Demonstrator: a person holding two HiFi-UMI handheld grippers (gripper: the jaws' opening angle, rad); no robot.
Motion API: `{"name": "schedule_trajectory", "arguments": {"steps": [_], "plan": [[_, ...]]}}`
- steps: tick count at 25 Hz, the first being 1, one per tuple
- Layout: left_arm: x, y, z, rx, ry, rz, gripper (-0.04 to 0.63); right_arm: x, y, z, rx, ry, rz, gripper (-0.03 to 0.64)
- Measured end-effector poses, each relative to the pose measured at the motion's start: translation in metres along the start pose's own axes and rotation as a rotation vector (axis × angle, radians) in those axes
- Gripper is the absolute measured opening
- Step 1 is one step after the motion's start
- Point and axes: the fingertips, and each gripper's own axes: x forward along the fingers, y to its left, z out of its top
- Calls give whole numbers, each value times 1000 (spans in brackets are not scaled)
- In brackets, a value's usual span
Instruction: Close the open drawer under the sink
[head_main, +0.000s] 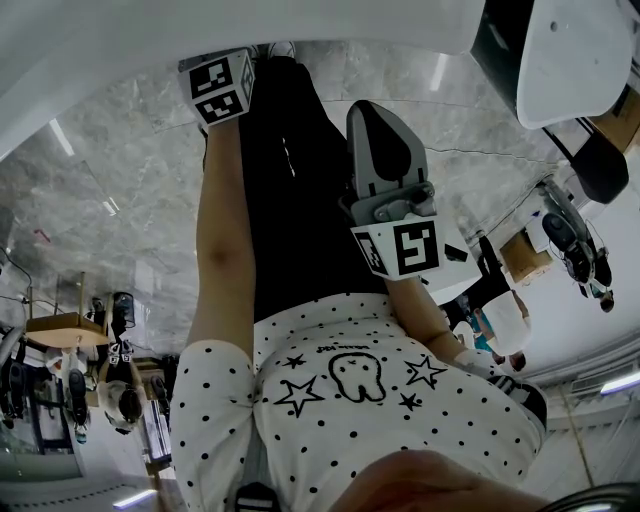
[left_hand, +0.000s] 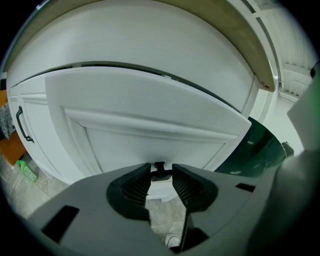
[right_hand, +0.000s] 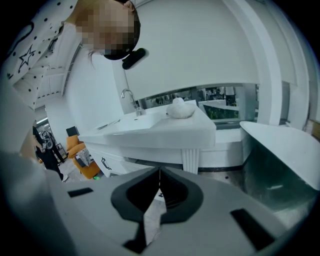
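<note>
In the left gripper view the white drawer front stands out from the cabinet under the pale countertop, a dark gap showing along its top edge. My left gripper is right up against it, jaws narrowed on the small black drawer handle. In the head view only its marker cube shows. My right gripper hangs in front of the person's dark trousers, shut with nothing in it. Its own view shows the sink counter with a faucet from a distance.
Left of the drawer is a cabinet door with a black handle, and a green object lies on the floor. A dark green surface stands to the right. A white lump rests on the counter, with an orange seat beyond.
</note>
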Motion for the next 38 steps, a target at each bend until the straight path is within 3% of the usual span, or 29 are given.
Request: {"name": "schedule_trajectory", "arguments": {"steps": [38], "plan": [[14,3,27,5,-22,0,132,-2,-4,2,10,7,-4,15]]}}
